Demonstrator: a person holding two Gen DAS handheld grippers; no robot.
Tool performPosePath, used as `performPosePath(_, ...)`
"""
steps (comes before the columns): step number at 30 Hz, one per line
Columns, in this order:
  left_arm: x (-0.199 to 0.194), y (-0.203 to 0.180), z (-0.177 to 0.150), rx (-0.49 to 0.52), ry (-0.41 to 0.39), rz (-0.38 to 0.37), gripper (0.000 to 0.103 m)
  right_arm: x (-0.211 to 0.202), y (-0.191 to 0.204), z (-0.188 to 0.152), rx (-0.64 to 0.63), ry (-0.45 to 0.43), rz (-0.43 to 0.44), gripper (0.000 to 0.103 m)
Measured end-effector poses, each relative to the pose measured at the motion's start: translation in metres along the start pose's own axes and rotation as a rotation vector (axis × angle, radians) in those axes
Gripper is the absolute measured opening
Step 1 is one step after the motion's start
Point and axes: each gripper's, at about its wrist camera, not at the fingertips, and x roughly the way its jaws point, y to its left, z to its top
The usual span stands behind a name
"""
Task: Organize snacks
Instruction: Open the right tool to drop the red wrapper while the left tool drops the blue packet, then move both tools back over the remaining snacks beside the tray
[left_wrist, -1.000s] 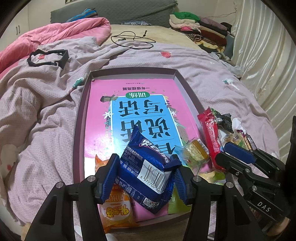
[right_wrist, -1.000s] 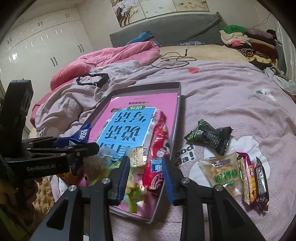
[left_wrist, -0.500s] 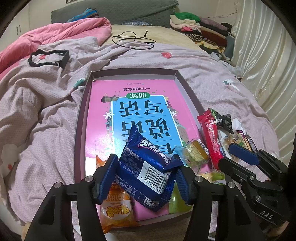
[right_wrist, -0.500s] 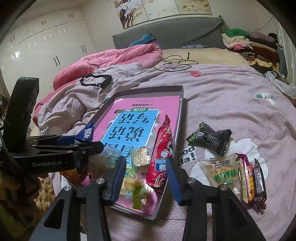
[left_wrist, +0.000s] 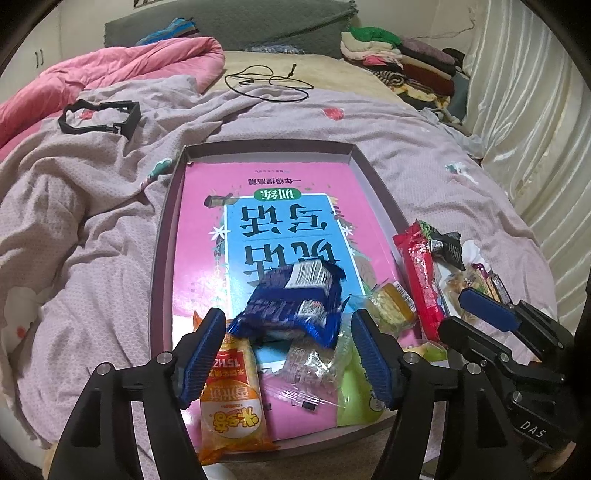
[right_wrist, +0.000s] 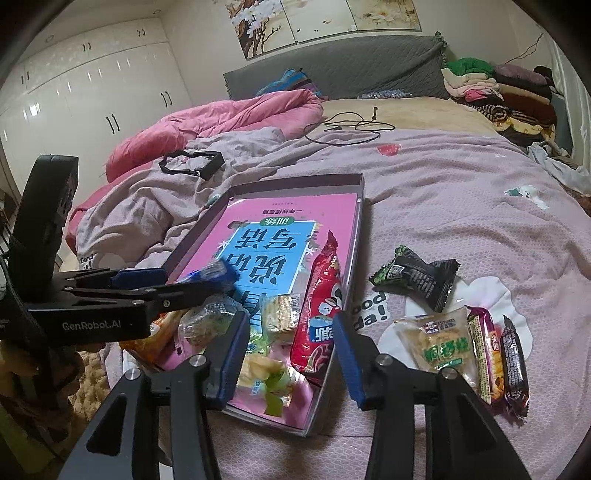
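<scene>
A shallow tray lined with a pink and blue book cover lies on the bed. A blue snack packet, motion-blurred, drops free onto the tray's near end. My left gripper is open around empty air just behind it. An orange packet, clear and green wrappers and a red packet lie in the tray. My right gripper is open and empty above the tray's near right corner.
On the bedspread right of the tray lie a black-green packet, a cracker packet and two slim bars. A black frame, a cable, a pink duvet and folded clothes lie farther back.
My left gripper has opened and let go of the blue packet, which has tipped forward onto the tray. My right gripper has drawn back a little and widened.
</scene>
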Motion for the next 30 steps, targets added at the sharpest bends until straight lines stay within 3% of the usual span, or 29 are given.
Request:
performPosePath(15, -0.007, -0.004, 0.002, 0.001, -0.025, 0.001, 0.079, -0.006, 0.003, 0.0, -0.027, -0.021, -0.017, 0.051)
performPosePath(30, -0.021, -0.014, 0.005, 0.014, -0.063, -0.008, 0.081, -0.019, 0.008, 0.001, -0.072, -0.059, -0.046, 0.063)
